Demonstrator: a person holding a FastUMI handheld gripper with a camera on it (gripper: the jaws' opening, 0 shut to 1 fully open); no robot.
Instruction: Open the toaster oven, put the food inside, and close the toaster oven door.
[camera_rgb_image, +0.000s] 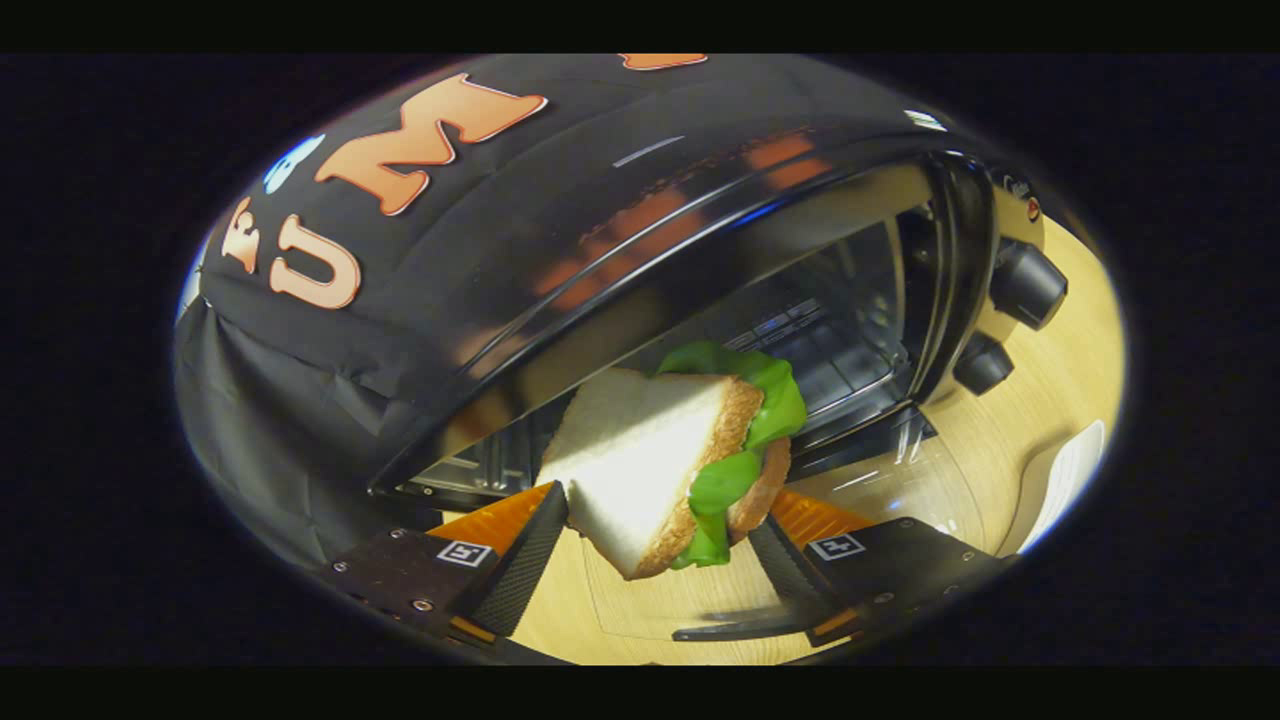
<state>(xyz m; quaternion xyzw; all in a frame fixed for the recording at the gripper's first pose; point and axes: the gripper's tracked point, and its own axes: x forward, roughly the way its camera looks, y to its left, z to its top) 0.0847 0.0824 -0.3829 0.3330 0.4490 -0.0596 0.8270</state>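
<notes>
Your gripper (660, 530) is clamped on the triangular white-bread sandwich with green lettuce and a brown filling (660, 470), one finger pressing the bread face and the other the lettuce side. You hold it lifted above the pale wooden tabletop (640, 610), tilted, just in front of the oven's mouth. Just beyond your fingers lies the toaster oven's open glass door (880, 480), folded down flat. Past it you see the glossy black toaster oven (620, 250) with its cavity open and a wire rack (830, 360) inside. Two round black knobs (1025, 285) sit on its front panel beside the opening. A white plate (1065, 480) rests on the table off to that same side.
</notes>
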